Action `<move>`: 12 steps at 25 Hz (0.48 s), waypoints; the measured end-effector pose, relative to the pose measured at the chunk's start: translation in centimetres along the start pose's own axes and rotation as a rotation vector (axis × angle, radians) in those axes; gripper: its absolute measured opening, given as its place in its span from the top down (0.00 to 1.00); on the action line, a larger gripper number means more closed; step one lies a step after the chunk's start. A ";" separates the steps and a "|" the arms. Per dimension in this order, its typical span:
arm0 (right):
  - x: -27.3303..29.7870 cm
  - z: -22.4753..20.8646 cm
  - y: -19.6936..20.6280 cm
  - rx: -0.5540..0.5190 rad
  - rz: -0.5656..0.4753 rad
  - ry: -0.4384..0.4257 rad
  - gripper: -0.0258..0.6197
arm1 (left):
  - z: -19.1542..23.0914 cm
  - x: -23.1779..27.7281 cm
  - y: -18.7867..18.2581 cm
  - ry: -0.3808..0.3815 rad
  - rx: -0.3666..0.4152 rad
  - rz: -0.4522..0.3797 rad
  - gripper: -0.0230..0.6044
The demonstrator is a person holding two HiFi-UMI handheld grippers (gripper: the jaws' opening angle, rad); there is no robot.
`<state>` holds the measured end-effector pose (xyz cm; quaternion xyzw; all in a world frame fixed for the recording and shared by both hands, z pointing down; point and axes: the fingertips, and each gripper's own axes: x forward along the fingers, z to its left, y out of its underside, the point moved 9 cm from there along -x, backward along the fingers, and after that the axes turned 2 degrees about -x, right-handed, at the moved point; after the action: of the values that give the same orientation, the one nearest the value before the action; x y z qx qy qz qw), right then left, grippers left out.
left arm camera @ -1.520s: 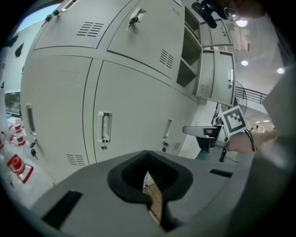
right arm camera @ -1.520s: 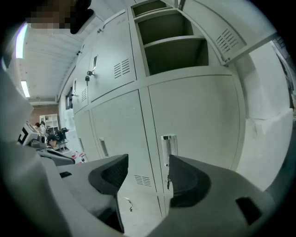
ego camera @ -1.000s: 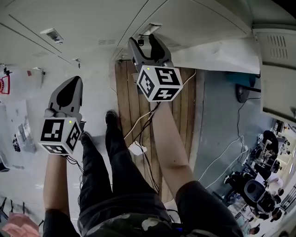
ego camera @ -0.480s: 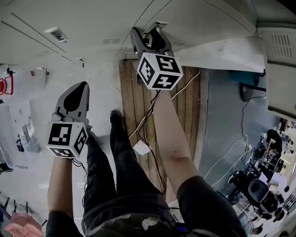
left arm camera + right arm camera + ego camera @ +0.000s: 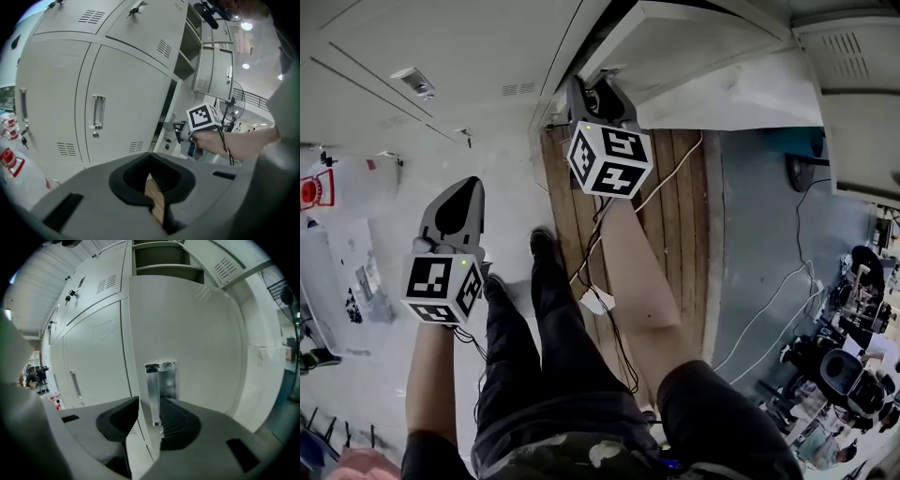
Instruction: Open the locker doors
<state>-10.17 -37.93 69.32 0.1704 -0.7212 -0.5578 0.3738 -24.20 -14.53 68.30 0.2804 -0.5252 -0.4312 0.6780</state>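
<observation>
At the lower locker row, the right gripper is reaching forward and its jaws are closing across the free edge of the locker door. They are taking in the chrome handle, which is standing upright between them. One pad is appearing to bear on the handle's recessed face while the other is meeting the door's edge from the opposite side. This straddling hold is probably being chosen because the handle is shallow, and pinching handle and edge together gives the gripper something to pull on. The door is standing slightly out from the frame, with a dark gap showing along its top, so the swing is judged to be beginning rather than complete. The handle is lying directly at the right gripper's jaw tips. The left gripper is hanging low and well apart from the lockers, jaws together on nothing. It is facing a neighbouring closed door, apparently waiting its turn.
</observation>
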 end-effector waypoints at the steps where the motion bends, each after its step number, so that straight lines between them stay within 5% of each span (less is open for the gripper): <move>1: -0.4 -0.1 0.1 0.006 0.004 0.016 0.73 | -0.2 -0.2 0.1 0.004 0.003 0.002 0.95; 12: -4.8 -1.3 1.6 -0.012 0.017 0.001 0.73 | -1.5 -1.1 -0.9 0.033 0.075 0.002 0.95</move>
<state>-5.72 -35.10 69.24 0.1625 -0.7191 -0.5587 0.3798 -23.16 -14.12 66.62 0.3122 -0.5298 -0.4058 0.6761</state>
